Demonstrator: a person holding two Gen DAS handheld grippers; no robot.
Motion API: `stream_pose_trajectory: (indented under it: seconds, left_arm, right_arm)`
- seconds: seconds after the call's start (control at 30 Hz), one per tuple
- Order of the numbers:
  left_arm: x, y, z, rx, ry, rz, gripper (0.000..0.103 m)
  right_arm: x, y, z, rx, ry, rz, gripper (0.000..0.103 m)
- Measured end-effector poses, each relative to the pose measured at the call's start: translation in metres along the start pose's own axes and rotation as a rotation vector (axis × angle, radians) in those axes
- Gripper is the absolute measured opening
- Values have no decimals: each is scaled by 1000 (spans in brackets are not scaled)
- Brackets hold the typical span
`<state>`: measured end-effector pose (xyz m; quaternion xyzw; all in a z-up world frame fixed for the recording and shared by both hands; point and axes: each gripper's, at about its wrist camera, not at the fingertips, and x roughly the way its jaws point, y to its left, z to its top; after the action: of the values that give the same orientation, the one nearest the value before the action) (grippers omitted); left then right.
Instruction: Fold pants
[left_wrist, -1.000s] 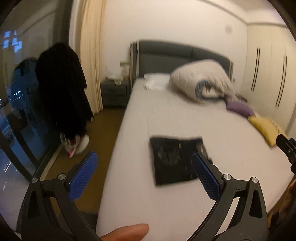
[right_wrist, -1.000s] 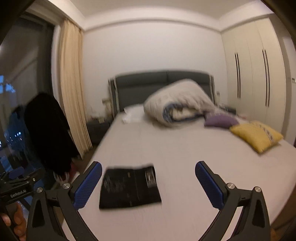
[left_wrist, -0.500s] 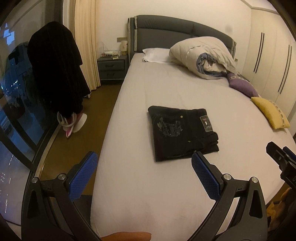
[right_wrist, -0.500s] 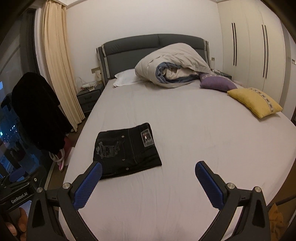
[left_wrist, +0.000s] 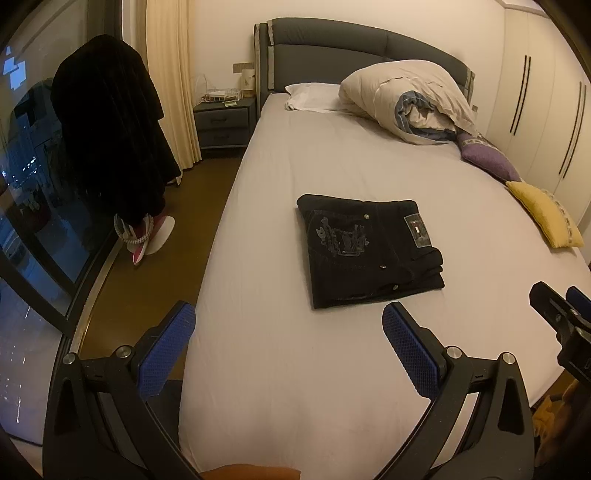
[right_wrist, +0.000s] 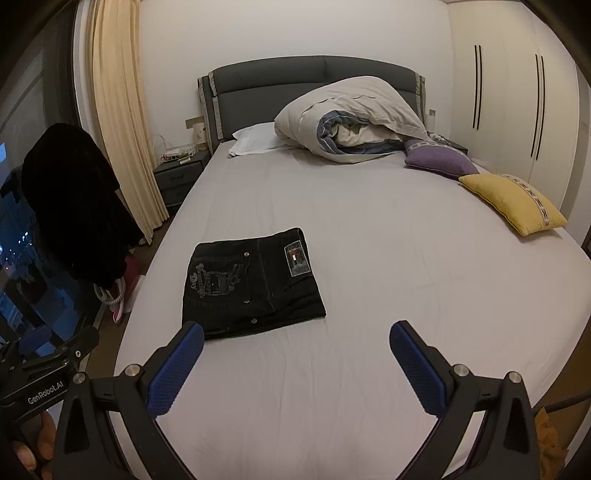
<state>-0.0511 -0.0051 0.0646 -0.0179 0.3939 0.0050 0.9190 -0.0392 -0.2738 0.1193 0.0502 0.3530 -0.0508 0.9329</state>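
Black pants (left_wrist: 369, 251) (right_wrist: 251, 280) lie folded into a compact rectangle on the white bed (left_wrist: 295, 369) (right_wrist: 369, 295), back pocket embroidery and waist patch facing up. My left gripper (left_wrist: 288, 339) is open, held above the bed's near edge, short of the pants and apart from them. My right gripper (right_wrist: 295, 354) is open too, hovering near the foot of the bed, its left pad close to the bundle's near corner in view but not touching. Nothing sits between either pair of fingers.
A rolled duvet (right_wrist: 351, 118), white pillow (right_wrist: 255, 140), purple cushion (right_wrist: 436, 158) and yellow cushion (right_wrist: 513, 203) lie at the far and right side of the bed. A dark coat (left_wrist: 107, 129) hangs left over the floor, by a nightstand (left_wrist: 225, 122). Wardrobe doors (right_wrist: 517, 110) stand right.
Both views have tilted downward and steadied, so the bed and the folded pants sit higher and sharper in frame. The pants have not moved. Both grippers stay open.
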Motion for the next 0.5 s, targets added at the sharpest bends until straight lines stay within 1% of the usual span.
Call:
stream_pose_trajectory:
  seconds: [0.5]
  left_arm:
    - [6,-3,-6,-7,18,4,103]
  right_arm:
    - [4,8,-3,-34,35,4,103]
